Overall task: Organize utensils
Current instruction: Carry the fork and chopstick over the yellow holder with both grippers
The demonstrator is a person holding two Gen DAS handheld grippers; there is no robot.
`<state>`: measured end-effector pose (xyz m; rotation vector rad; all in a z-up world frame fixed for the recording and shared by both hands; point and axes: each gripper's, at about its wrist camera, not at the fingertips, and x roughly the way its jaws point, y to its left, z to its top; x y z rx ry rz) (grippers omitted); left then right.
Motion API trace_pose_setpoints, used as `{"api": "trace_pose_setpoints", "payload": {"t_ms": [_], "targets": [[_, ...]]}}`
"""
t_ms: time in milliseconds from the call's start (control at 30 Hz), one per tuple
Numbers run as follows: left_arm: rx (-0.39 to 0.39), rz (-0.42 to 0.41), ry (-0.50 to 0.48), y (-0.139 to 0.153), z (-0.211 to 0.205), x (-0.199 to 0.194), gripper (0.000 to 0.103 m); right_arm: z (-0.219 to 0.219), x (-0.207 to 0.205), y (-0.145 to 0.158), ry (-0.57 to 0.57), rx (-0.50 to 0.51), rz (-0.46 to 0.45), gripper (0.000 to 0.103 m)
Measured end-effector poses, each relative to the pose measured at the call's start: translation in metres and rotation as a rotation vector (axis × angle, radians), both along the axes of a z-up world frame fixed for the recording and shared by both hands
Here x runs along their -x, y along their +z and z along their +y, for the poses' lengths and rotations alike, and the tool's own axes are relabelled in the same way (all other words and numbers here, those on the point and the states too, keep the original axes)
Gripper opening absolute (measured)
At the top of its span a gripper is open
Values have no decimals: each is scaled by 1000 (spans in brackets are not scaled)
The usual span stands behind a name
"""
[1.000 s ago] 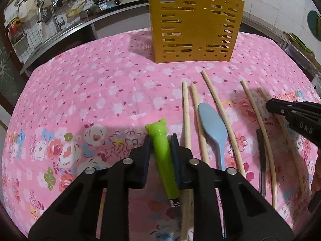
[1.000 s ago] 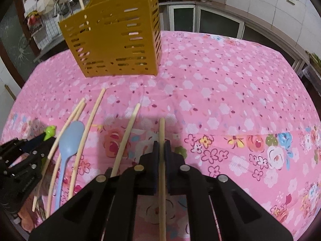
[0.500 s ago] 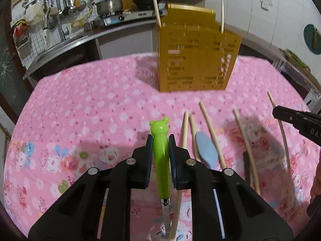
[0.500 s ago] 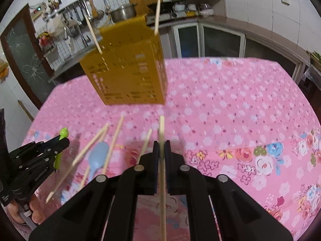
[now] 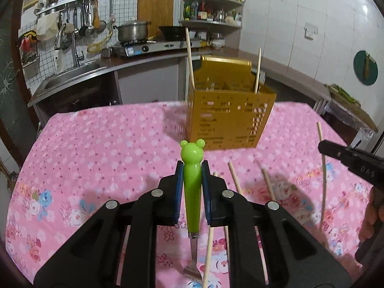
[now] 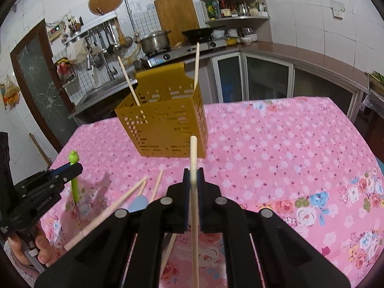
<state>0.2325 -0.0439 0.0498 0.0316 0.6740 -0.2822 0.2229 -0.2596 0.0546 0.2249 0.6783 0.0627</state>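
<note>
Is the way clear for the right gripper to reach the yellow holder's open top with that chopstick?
Probably yes. The right gripper is shut on the chopstick, and nothing stands between it and the yellow holder. Two chopsticks already stand in the holder's corners, but most of the top looks open.

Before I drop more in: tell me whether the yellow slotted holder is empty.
Not empty. Two wooden chopsticks stand inside the yellow slotted plastic utensil holder, their tops sticking above its rim.
</note>
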Motion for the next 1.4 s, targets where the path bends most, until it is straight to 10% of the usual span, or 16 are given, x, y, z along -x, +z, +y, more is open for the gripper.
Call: {"api": "trace_pose_setpoints", "payload": {"t_ms": [700, 1400], "targets": [[37, -154, 2, 48, 9, -19, 13, -10, -17, 41, -45, -29, -190, 6], [12, -305, -59, 183, -34, -71, 13, -11, -99, 159, -104, -36, -589, 6]]}}
